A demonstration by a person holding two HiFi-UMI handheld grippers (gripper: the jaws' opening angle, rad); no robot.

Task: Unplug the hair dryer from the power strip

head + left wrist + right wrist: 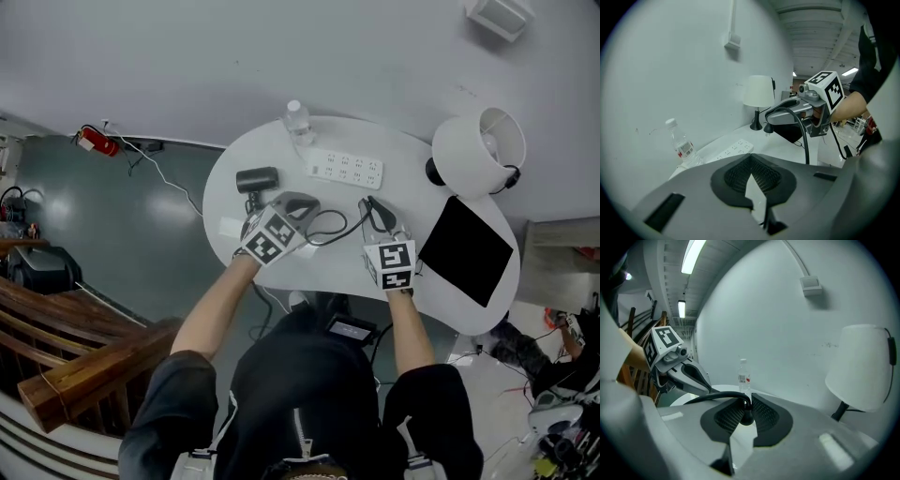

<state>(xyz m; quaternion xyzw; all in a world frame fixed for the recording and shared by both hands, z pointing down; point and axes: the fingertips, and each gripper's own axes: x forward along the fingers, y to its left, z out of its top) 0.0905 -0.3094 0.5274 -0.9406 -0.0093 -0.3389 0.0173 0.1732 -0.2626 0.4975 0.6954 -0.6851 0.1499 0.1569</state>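
The plug (746,417) of the hair dryer (258,180) is out of the power strip (345,169) and sits up off the bench (403,192), pinched between the two fingers of the right gripper (746,408). In the right gripper view its black neck is clamped between the ribbed pads, and the cord (717,396) bends away from it to the left. From the head view, that cord makes a loose loop on the bench between the two grippers. The hair dryer itself lies on the left part of the bench, just beside the left gripper (302,200); whether the two touch cannot be told. The left gripper's fingers are pressed together, their ribbed pads meeting at the tip in its own view, and it is raised above the bench. The white power strip lies flat toward the far edge of the bench, apart from the plug and from both grippers. A clear water bottle (298,120) stands just behind the strip's left end, near the wall. To the right stands a lamp (478,150) with a white shade, and in front of it a flat black pad (466,248) lies on the bench, near the right gripper.
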